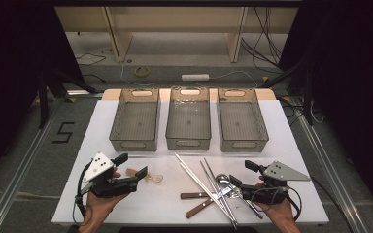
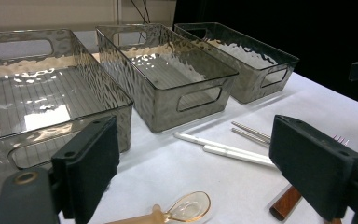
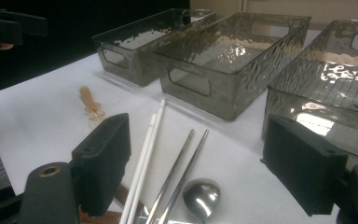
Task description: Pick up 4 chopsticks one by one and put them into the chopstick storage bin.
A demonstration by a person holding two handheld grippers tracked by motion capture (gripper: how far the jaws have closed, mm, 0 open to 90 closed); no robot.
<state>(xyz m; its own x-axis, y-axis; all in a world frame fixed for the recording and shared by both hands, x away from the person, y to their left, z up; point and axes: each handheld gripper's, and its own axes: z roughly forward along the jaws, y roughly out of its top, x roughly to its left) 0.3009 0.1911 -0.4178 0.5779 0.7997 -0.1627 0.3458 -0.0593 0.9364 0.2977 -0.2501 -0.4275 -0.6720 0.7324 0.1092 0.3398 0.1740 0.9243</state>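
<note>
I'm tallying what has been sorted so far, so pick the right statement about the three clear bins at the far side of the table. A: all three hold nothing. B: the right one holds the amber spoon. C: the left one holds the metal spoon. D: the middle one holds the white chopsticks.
A: the left bin, middle bin and right bin show bare floors, while the white chopsticks, metal spoon and amber spoon lie on the table.

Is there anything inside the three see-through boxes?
No, all three bins are bare down to their ribbed floors, while the chopsticks and spoons lie on the white table in front of them.
</note>
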